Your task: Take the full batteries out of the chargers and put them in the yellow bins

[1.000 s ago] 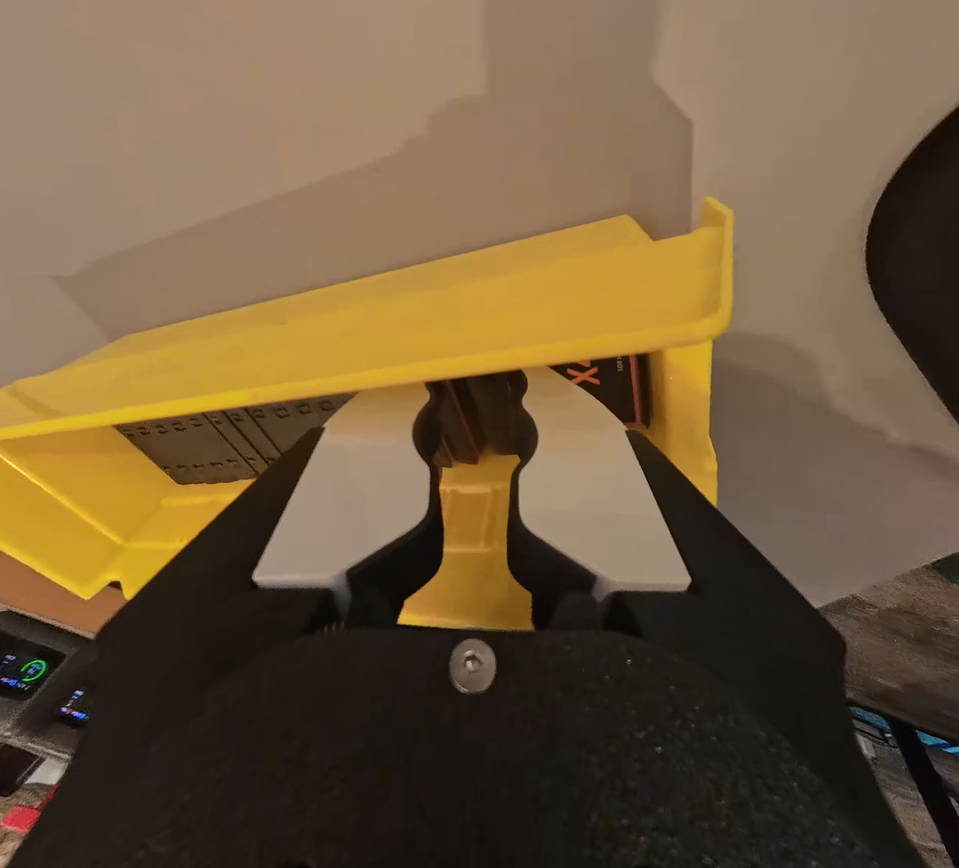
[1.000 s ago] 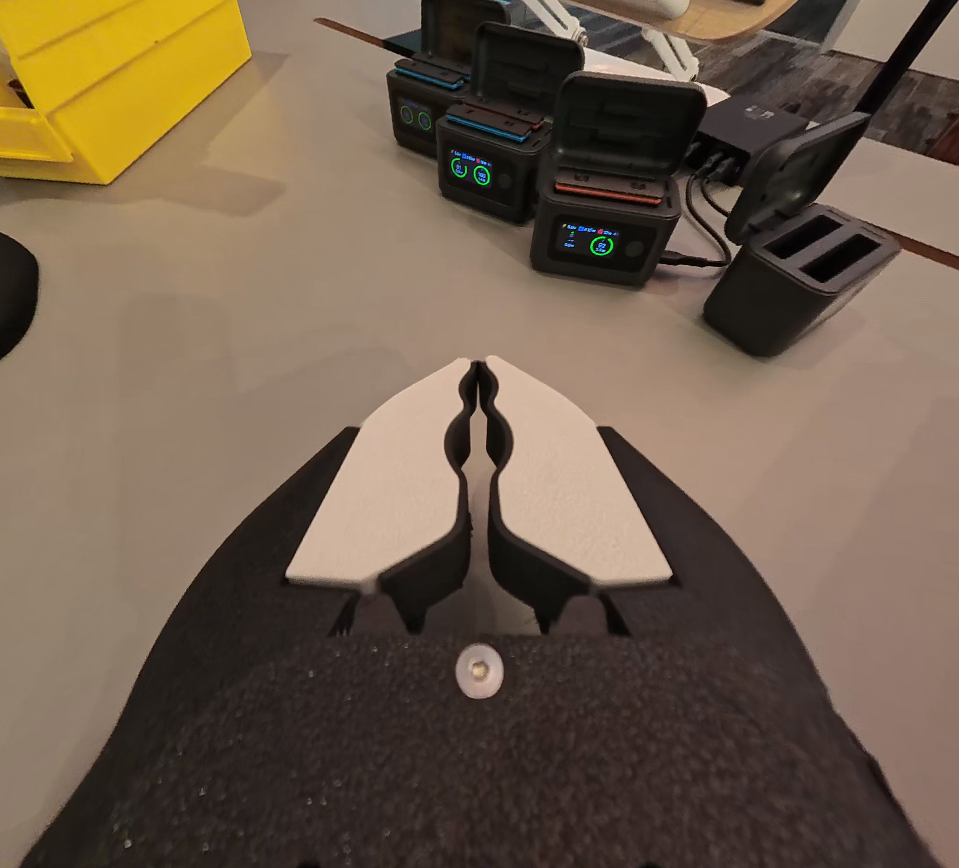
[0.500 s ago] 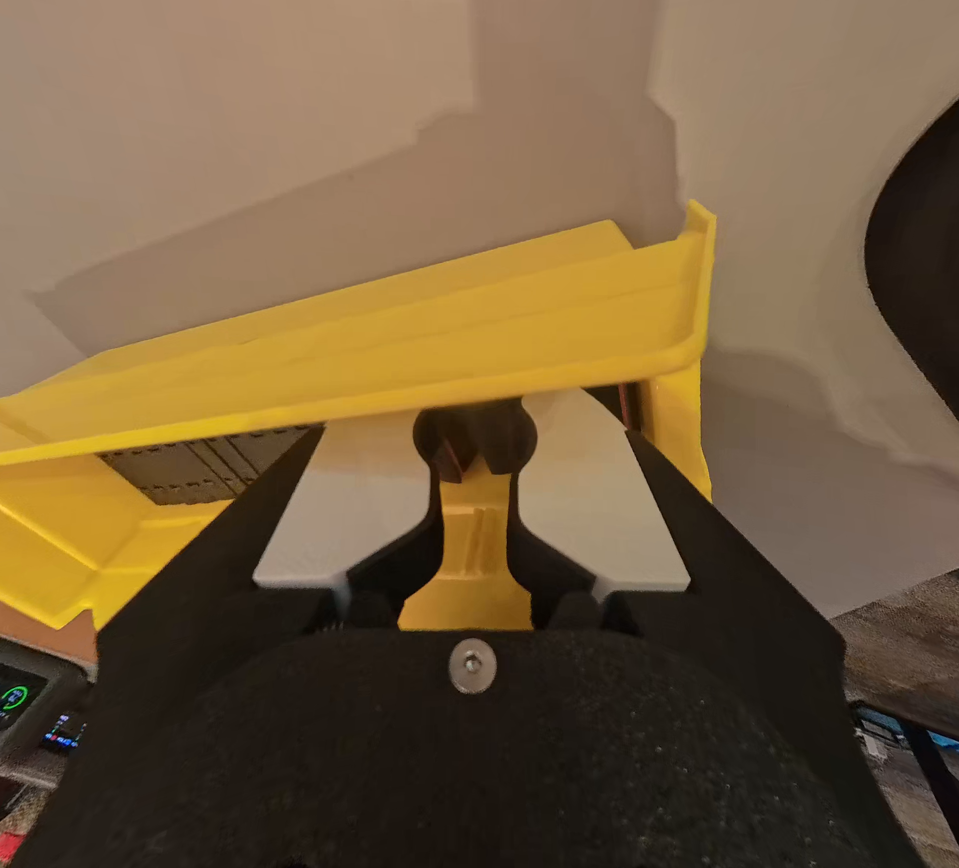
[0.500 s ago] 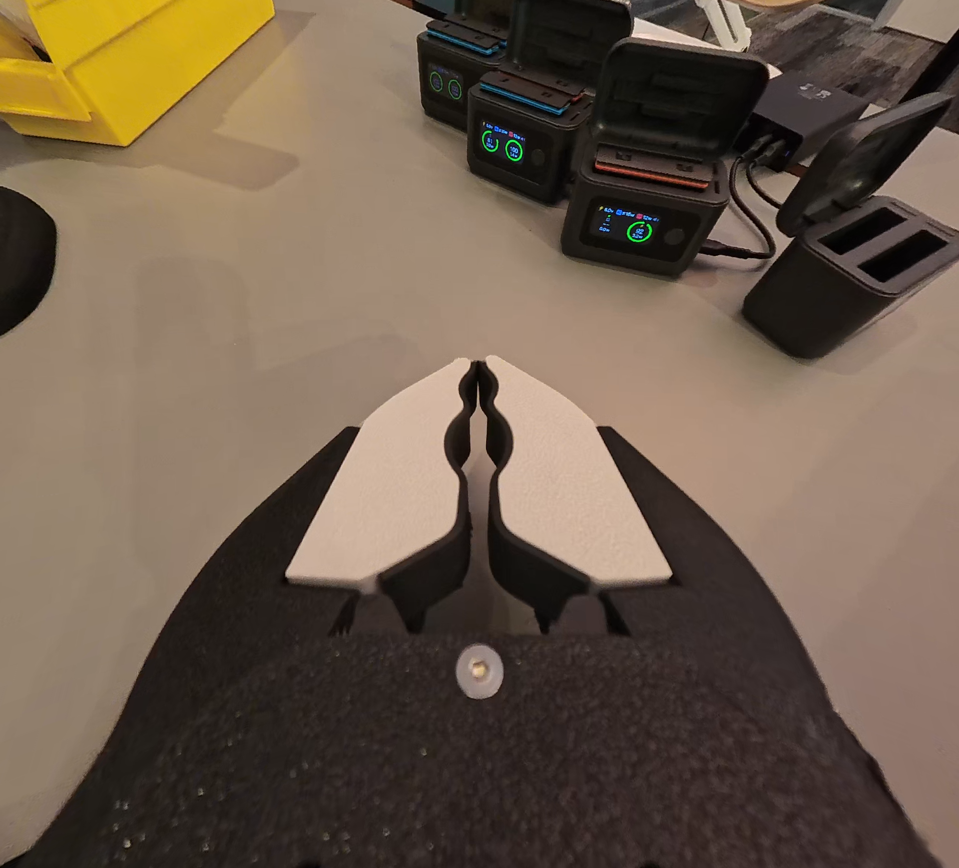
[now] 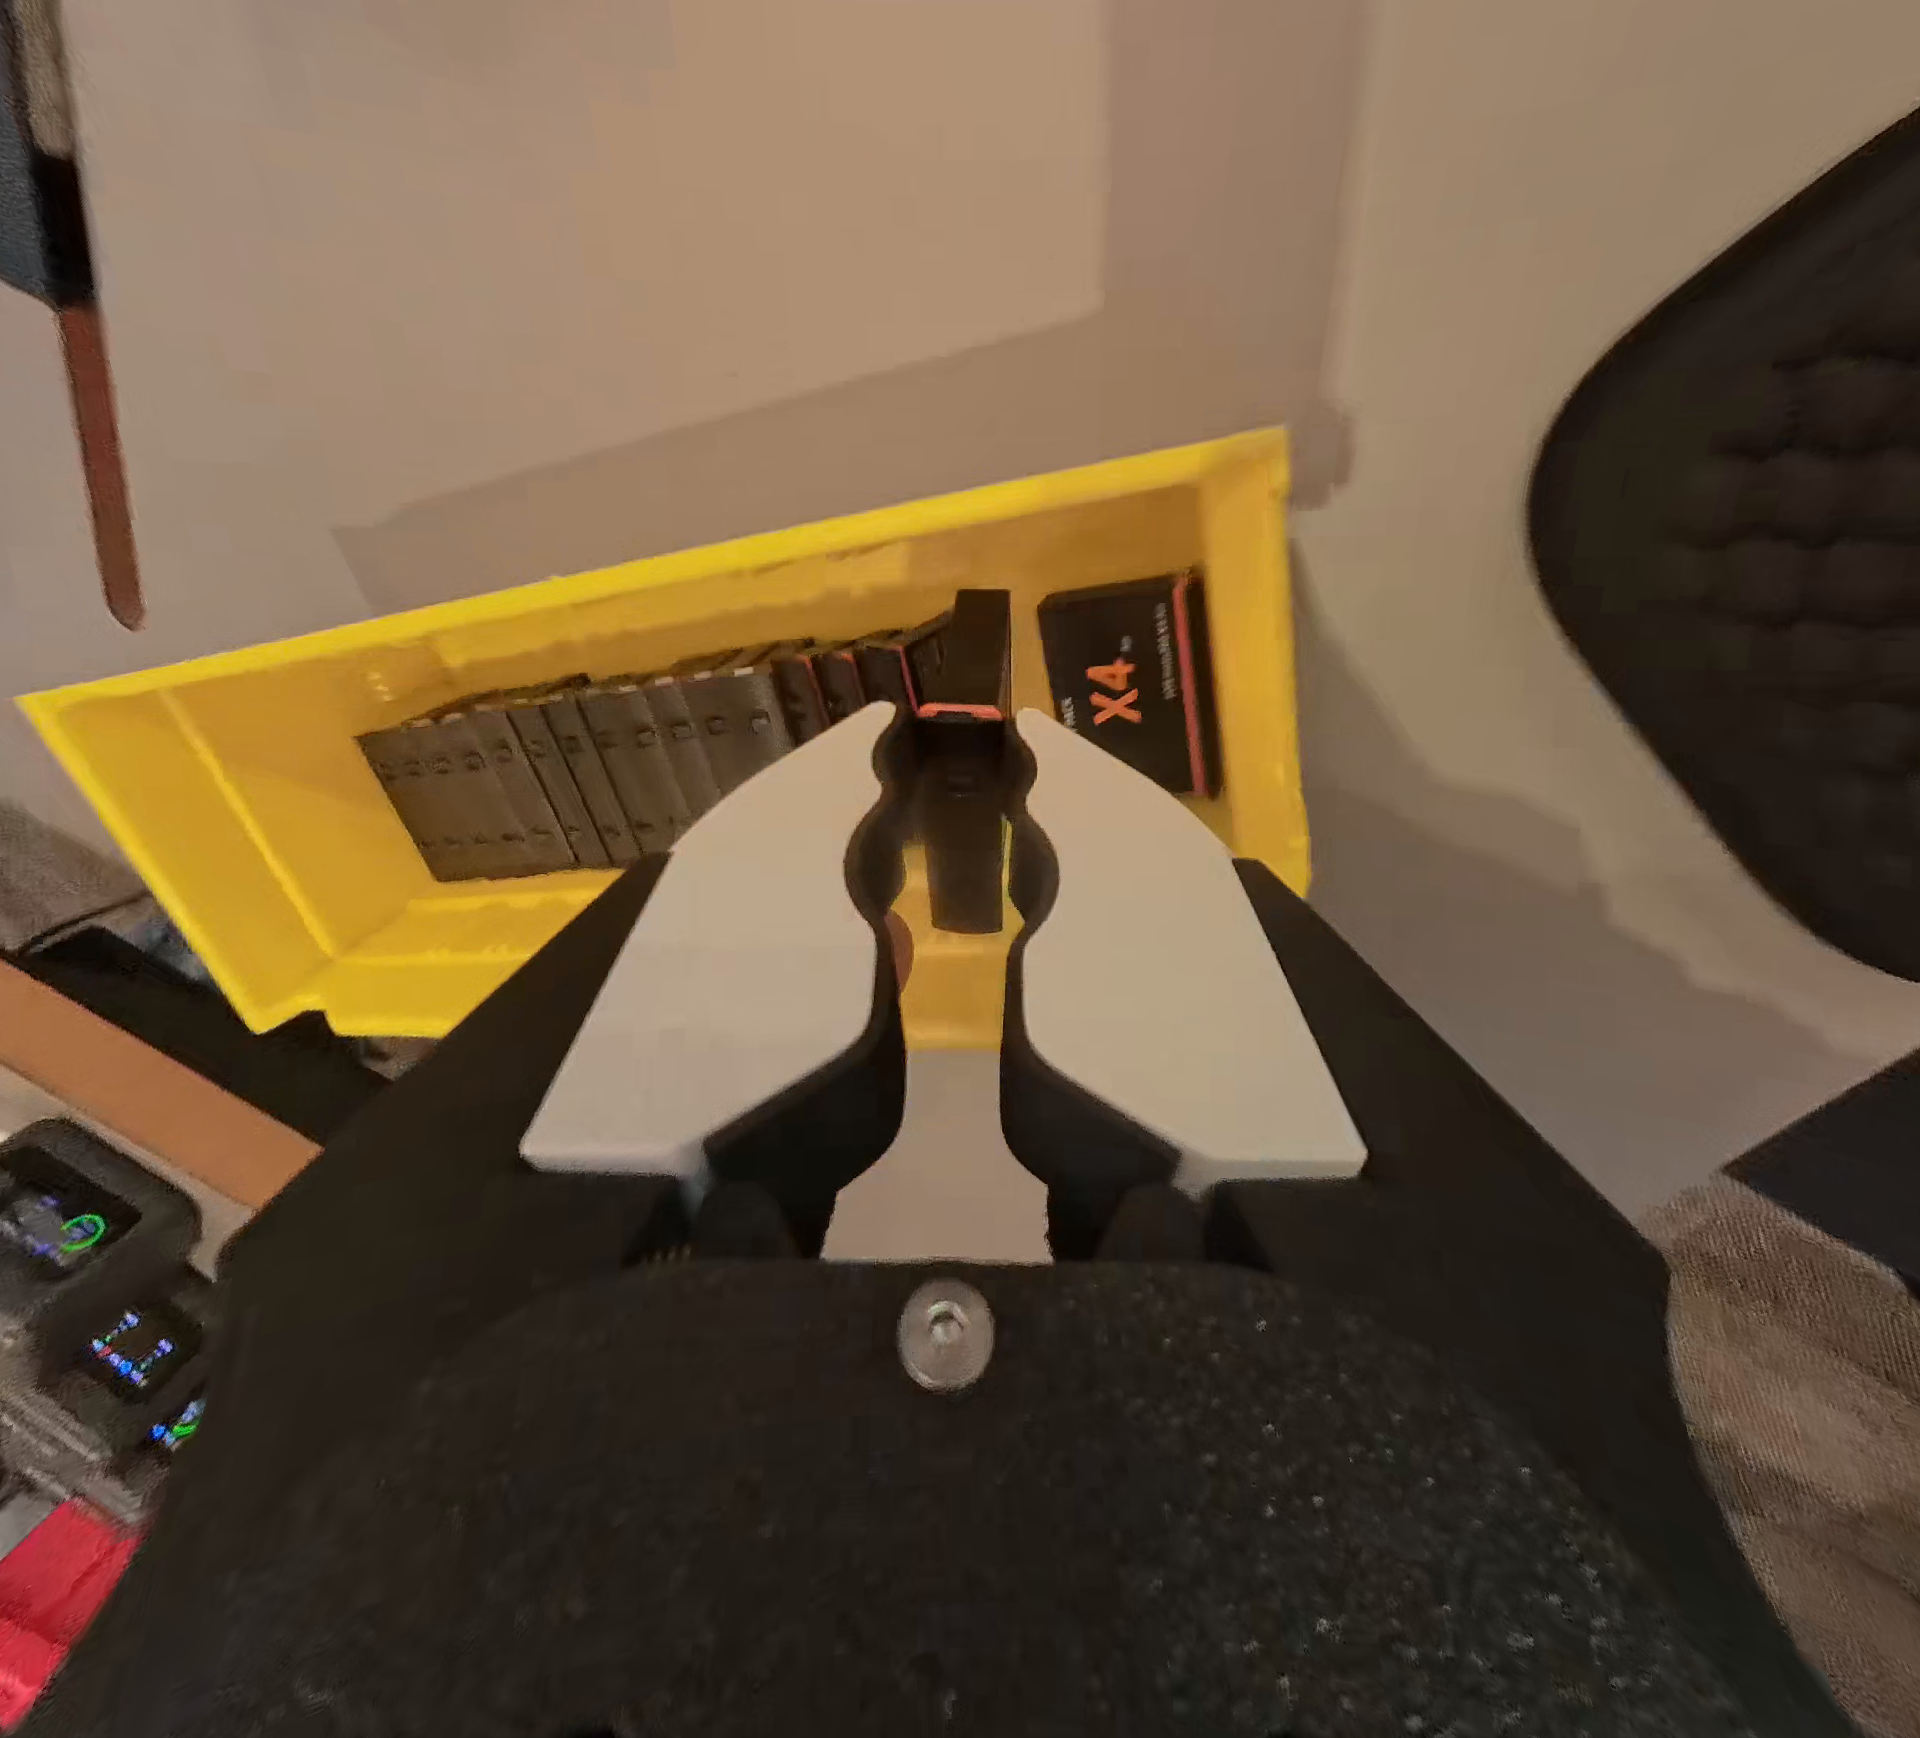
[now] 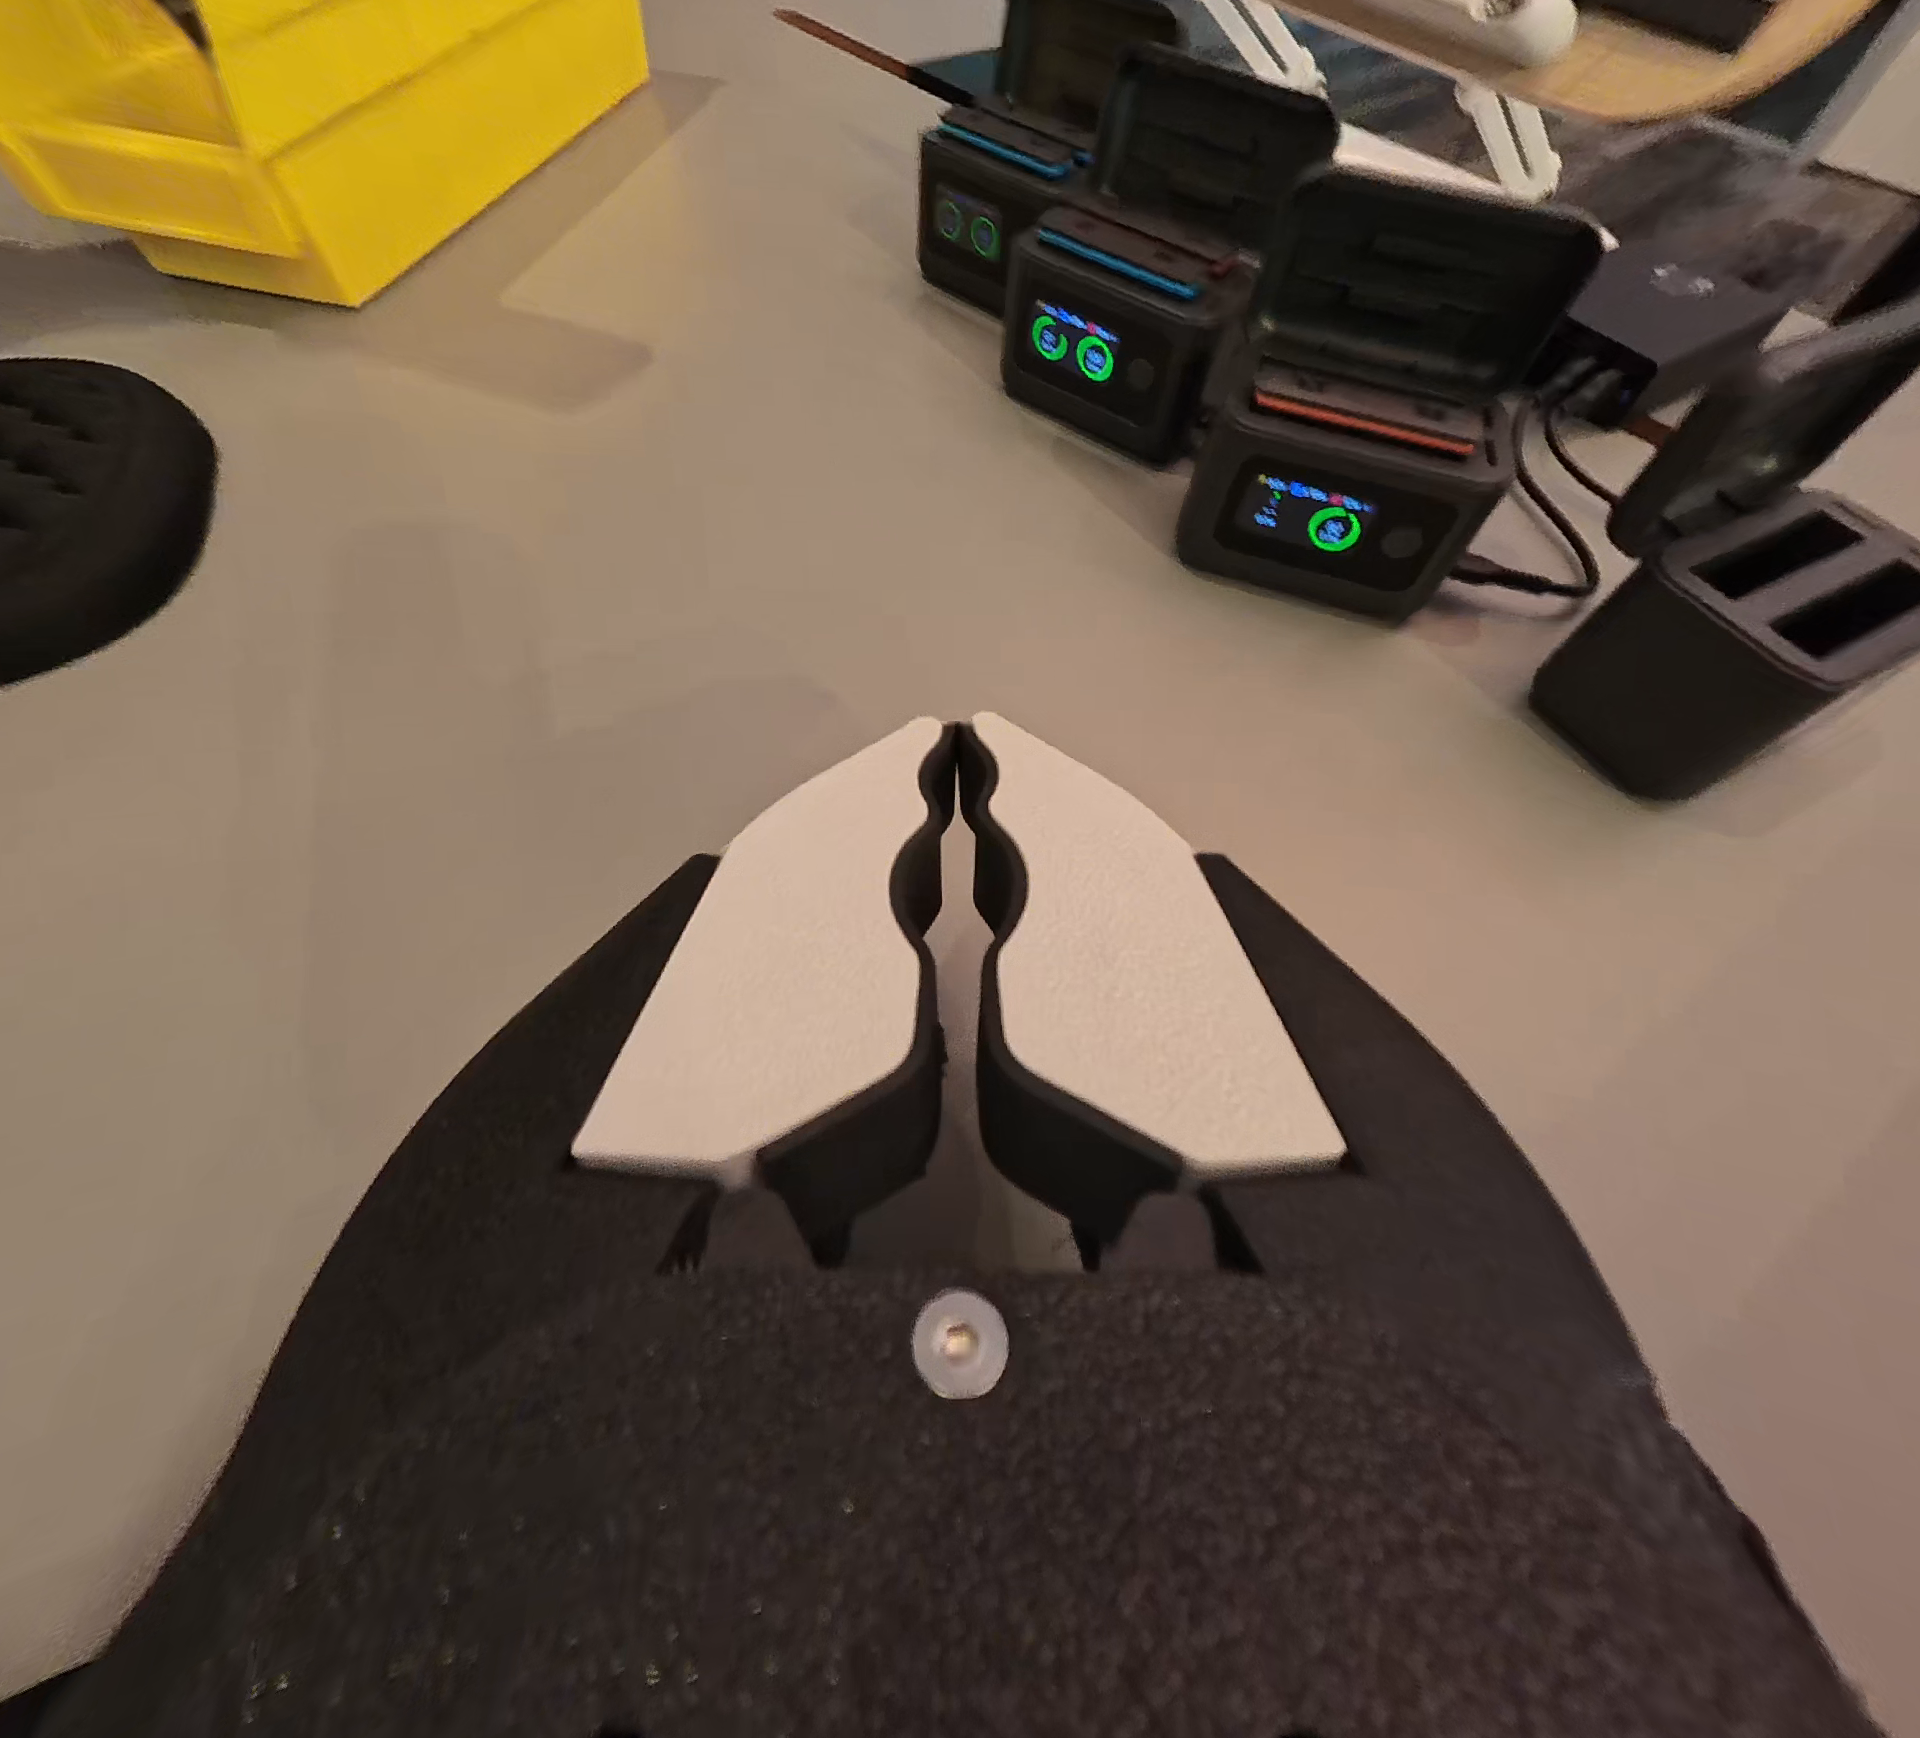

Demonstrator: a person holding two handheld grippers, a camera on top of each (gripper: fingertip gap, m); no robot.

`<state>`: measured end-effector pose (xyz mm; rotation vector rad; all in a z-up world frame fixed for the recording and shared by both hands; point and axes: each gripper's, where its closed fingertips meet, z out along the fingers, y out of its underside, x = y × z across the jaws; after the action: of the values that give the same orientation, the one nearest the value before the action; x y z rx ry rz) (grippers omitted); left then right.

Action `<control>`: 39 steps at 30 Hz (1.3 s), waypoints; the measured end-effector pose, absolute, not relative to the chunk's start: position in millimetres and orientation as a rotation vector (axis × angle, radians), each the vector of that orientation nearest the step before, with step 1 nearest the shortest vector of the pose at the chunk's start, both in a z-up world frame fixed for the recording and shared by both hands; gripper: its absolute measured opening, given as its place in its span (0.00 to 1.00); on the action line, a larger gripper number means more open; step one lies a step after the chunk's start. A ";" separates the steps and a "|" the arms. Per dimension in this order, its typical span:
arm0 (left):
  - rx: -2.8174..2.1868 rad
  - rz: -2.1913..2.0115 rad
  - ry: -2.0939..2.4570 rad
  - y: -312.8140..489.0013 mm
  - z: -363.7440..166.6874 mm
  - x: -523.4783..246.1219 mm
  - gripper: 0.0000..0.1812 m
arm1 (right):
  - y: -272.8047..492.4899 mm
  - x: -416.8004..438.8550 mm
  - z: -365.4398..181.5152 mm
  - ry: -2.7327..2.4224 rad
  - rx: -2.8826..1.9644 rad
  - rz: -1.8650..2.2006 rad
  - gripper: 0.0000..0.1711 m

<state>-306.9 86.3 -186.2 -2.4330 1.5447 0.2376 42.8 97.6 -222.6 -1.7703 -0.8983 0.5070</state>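
Gripping a battery (image 5: 961,815) lengthwise, the left hand-held gripper (image 5: 956,722) overhangs the yellow bin (image 5: 260,815).

Tongs (image 5: 958,732) clamping battery (image 5: 966,815) over yellow bin (image 5: 260,815)

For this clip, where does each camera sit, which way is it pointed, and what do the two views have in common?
Left wrist view: mounted on the left hand-held gripper, looking steeply down into the yellow bin with its row of batteries; its fingers are shut on a battery.
Right wrist view: mounted on the right hand-held gripper, looking forward and down across the grey table at the chargers; its fingers are shut and empty.
Shared: the yellow bin, grey table and a black round pad; the left gripper shows at the right view's top left.
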 end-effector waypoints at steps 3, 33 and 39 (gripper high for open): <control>-2.332 0.118 1.510 78.9 -155.1 -277.8 0.09 | 87.6 29.5 -212.3 -0.973 -1.668 0.539 0.00; -1.635 -0.872 1.289 47.0 -133.0 -39.1 0.21 | 39.3 -26.4 -138.2 -1.023 -1.330 1.259 0.06; -1.454 -1.185 0.897 58.0 -105.0 -6.1 0.17 | 54.0 17.2 -84.9 -0.656 -1.071 1.492 0.06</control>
<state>-6.1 58.0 -105.0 -1.4543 0.8965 -1.1851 17.2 54.0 -84.9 -1.0711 -0.6561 1.4924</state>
